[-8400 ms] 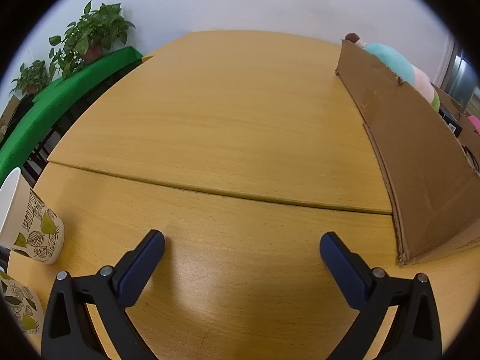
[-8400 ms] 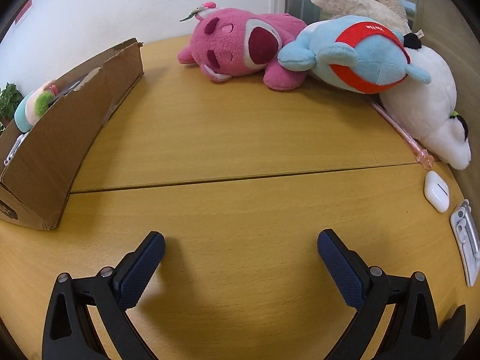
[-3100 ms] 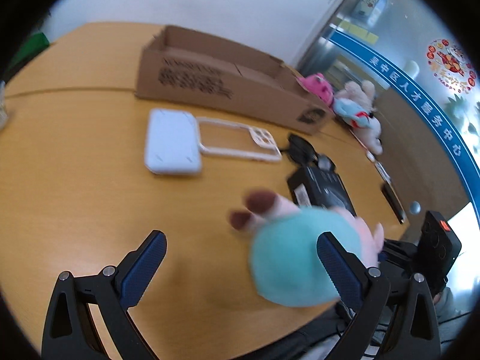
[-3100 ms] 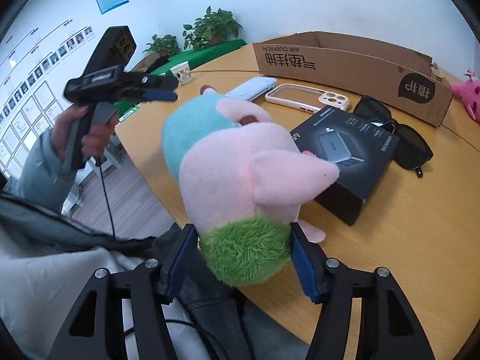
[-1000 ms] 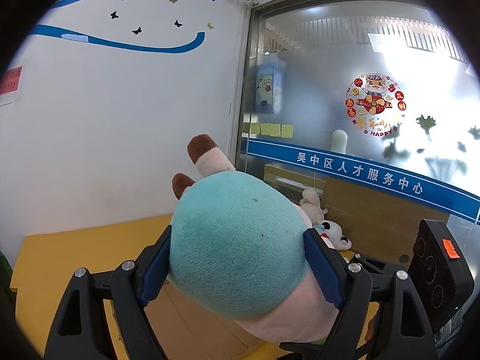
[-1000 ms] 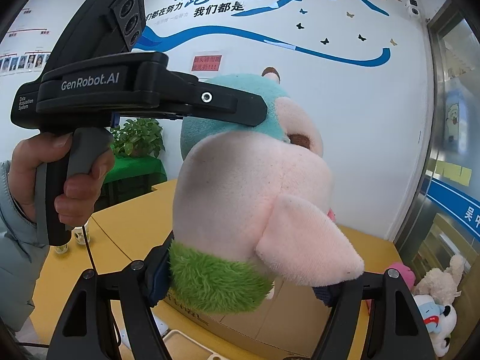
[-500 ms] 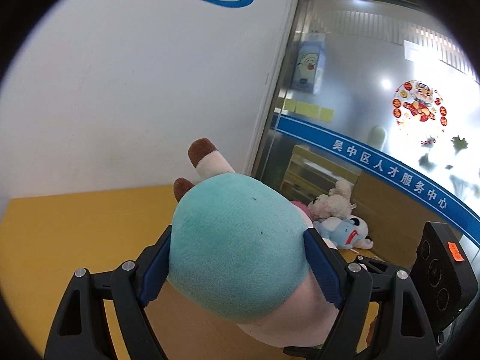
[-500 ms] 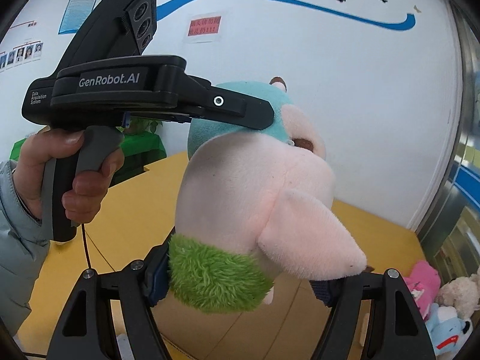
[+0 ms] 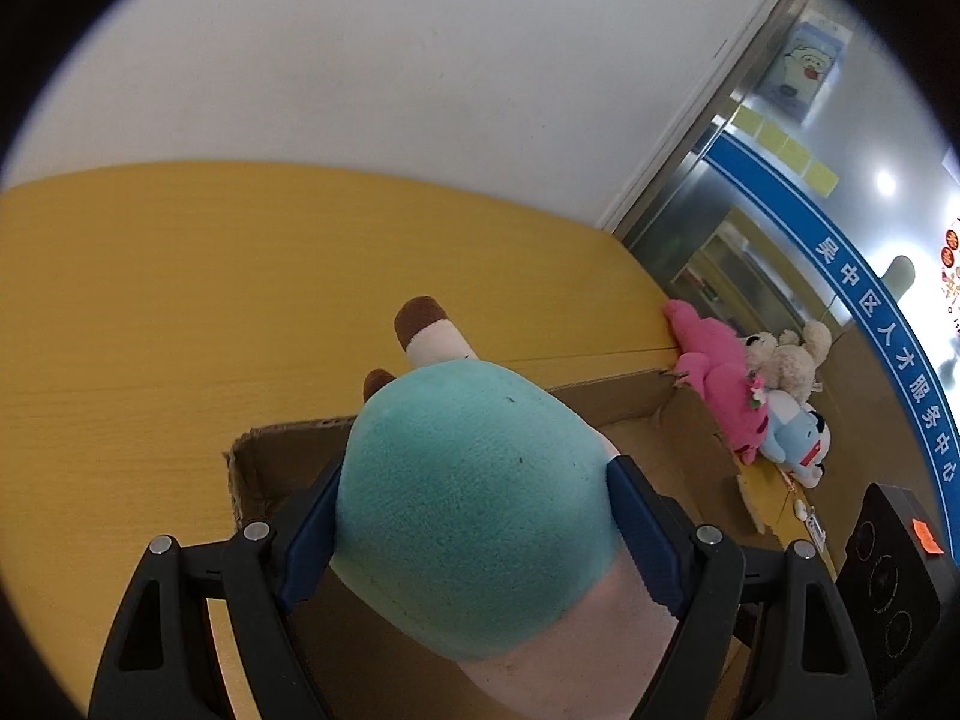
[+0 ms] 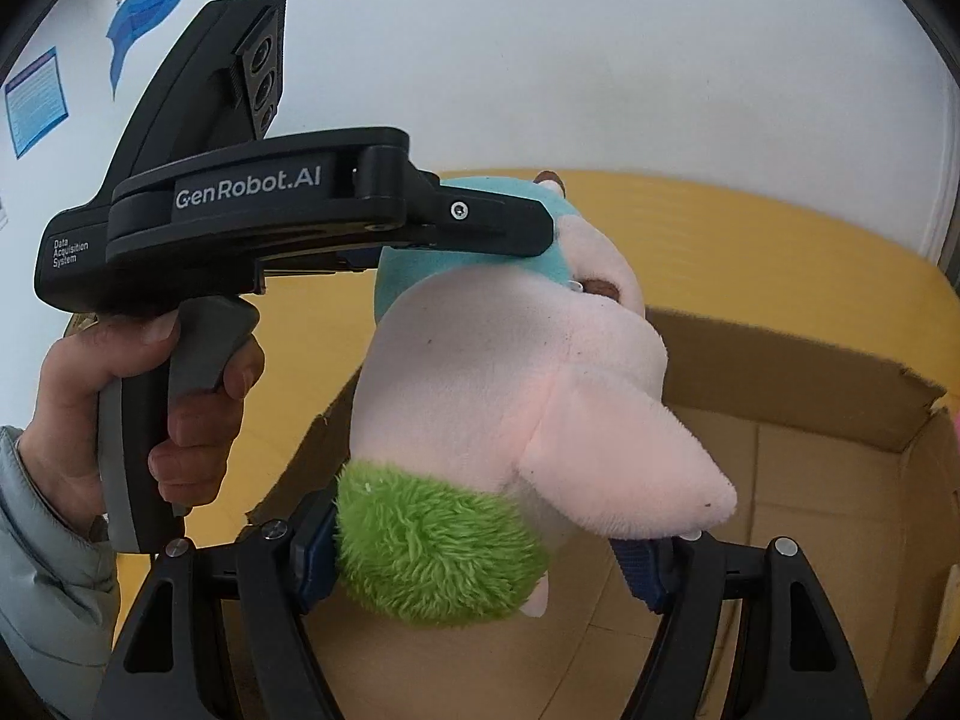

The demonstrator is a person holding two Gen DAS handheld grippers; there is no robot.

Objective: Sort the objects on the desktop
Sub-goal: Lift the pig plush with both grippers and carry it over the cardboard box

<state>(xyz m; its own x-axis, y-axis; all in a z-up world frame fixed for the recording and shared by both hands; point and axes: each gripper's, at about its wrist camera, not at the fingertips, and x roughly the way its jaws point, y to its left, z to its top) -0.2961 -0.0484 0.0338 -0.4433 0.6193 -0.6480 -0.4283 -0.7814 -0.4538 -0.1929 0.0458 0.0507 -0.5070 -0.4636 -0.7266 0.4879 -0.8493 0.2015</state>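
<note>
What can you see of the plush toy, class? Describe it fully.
The plush toy is soft and fuzzy: teal at one end, pale pink in the middle with a pointed pink flap, shaggy green at the other end, plus two brown-tipped nubs. It hangs above the open cardboard box, held off the table. The left gripper clamps the teal end; the right gripper clamps the green end.

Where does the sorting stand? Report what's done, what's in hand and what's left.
Done: nothing is visibly sorted yet; the visible part of the cardboard box floor is bare.
In hand: the left gripper and right gripper both clamp the teal-and-pink plush toy, held above the open box.
Left: lowering and releasing it inside. The pink, beige and blue plush toys lie on the yellow table beyond the box.
</note>
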